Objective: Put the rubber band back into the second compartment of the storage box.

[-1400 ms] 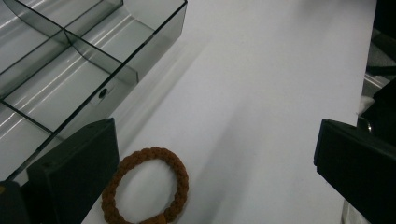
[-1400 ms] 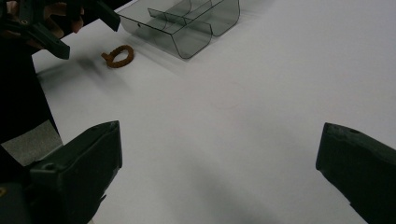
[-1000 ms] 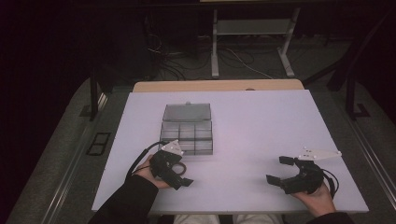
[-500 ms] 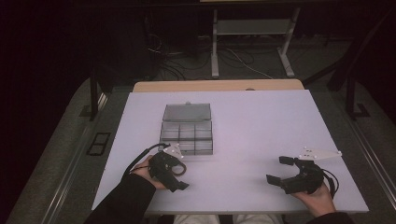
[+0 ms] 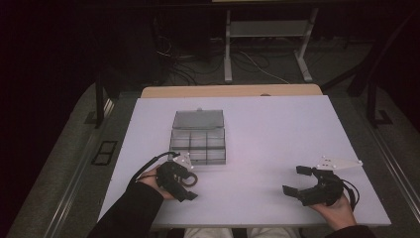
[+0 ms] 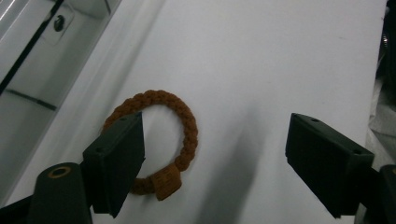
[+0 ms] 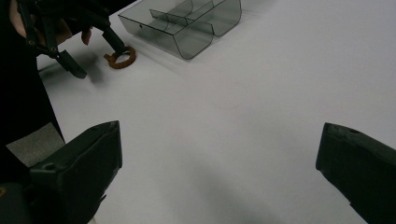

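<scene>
A brown braided bracelet (image 6: 188, 127) lies flat on the white table (image 5: 257, 134), just in front of a clear compartment box (image 5: 198, 144) whose lid is folded back. My left gripper (image 6: 215, 137) hovers open right over the bracelet. Its left jaw covers the ring's near left edge, and its right jaw stands well to the side over bare table. The high view shows this left gripper (image 5: 189, 184) at the table's near left, with the bracelet (image 5: 192, 180) between its jaws. My right gripper (image 5: 295, 180) rests open at the near right, holding nothing.
In the right gripper view the box (image 7: 187, 23), the bracelet (image 7: 131, 55) and the left gripper (image 7: 95, 58) sit far off across bare white table. Beyond the table's far edge are a wooden strip (image 5: 233, 91), cables and a metal stand (image 5: 267, 29) on the floor.
My left gripper has shifted slightly toward the near edge and settled over the bracelet. The right gripper has stayed where it was.
</scene>
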`<act>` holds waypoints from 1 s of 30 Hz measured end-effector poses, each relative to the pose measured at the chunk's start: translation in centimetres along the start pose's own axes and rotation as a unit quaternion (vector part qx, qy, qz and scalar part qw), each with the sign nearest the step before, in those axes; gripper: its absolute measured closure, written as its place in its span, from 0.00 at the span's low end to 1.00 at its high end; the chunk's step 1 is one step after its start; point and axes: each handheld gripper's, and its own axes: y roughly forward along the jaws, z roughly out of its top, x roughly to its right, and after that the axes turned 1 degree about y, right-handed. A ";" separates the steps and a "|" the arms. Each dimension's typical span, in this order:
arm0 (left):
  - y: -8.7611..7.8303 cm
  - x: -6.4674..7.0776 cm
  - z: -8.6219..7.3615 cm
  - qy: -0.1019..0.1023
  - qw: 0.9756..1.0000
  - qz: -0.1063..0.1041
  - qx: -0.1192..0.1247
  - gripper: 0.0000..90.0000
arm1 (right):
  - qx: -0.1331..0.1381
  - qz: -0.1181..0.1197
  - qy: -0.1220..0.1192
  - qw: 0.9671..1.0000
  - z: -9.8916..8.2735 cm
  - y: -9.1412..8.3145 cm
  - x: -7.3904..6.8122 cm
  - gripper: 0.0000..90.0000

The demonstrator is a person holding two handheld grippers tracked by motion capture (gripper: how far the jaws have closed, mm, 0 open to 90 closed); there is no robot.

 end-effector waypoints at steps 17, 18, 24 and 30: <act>-0.3 -0.5 -0.5 0.008 1.000 0.006 0.000 0.55 | -0.001 -0.001 0.000 1.000 0.0 0.0 0.0 0.00; -0.2 -0.5 -0.5 0.008 1.000 0.008 0.001 0.56 | 0.000 -0.001 0.000 1.000 0.0 0.0 0.0 0.00; -0.1 -0.6 -0.5 0.012 1.000 0.011 -0.002 0.66 | 0.000 0.001 0.001 1.000 0.0 0.0 0.0 0.00; 0.0 -0.6 -0.5 0.015 1.000 0.016 -0.006 0.75 | -0.002 0.000 0.000 1.000 0.0 0.1 -0.1 0.00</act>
